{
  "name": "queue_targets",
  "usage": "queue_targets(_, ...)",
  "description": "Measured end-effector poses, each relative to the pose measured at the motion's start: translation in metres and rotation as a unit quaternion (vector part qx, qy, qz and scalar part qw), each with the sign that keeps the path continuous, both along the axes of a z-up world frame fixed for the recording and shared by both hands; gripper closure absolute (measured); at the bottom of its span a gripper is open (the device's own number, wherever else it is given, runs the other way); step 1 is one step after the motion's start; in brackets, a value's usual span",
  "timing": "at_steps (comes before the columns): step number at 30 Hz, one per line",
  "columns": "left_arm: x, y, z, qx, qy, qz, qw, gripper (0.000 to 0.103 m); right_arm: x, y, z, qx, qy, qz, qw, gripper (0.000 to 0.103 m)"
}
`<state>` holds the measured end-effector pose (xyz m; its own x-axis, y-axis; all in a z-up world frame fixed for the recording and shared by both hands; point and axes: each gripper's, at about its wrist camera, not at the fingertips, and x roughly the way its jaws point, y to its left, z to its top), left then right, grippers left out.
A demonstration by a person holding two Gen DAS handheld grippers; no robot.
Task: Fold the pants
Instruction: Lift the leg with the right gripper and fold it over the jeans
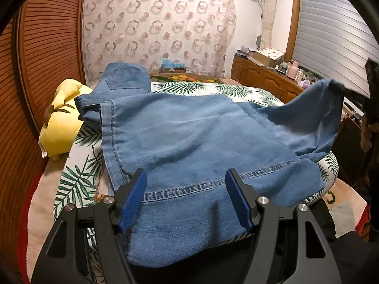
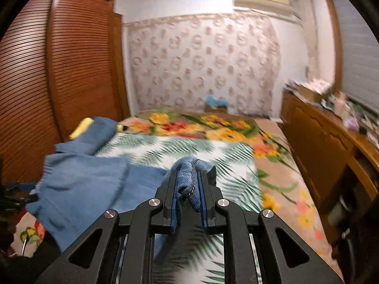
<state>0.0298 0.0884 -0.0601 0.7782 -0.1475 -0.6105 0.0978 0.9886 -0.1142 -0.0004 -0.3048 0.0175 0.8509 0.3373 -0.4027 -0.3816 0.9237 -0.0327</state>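
Blue denim pants lie spread over the leaf-print bed sheet. My left gripper is open, its blue pads on either side of a hemmed edge of the pants that drapes between them. My right gripper is shut on a bunched edge of the pants and holds it lifted above the bed; the rest of the fabric trails to the left. In the left wrist view the right gripper shows at the far right, pulling a pants corner up.
A yellow plush toy lies at the bed's left, against a brown slatted wardrobe. A wooden dresser with several small items runs along the right. A floral blanket covers the far bed.
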Motion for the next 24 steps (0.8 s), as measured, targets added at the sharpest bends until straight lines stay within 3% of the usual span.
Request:
queue_targets(6,-0.003,0.001,0.004,0.003,-0.002,0.005,1.0000,0.034,-0.018,0.048,0.029,-0.018,-0.026,0.083,0.996,0.088)
queue_targets(13,-0.009,0.005,0.009,0.007,-0.010,0.010,0.9999,0.034,-0.027,0.107,0.054,-0.029,-0.055,0.175,0.983,0.088)
queue_targets(21,-0.016,0.017,0.011,0.005,-0.014,0.021,0.9997,0.034,-0.017,0.158,0.051,-0.037,-0.035,0.255,0.966,0.088)
queue_targets(24,-0.018,0.022,0.010,0.003,-0.013,0.026,0.9996,0.034,-0.004,0.164,0.045,-0.062,-0.027,0.269,0.961,0.087)
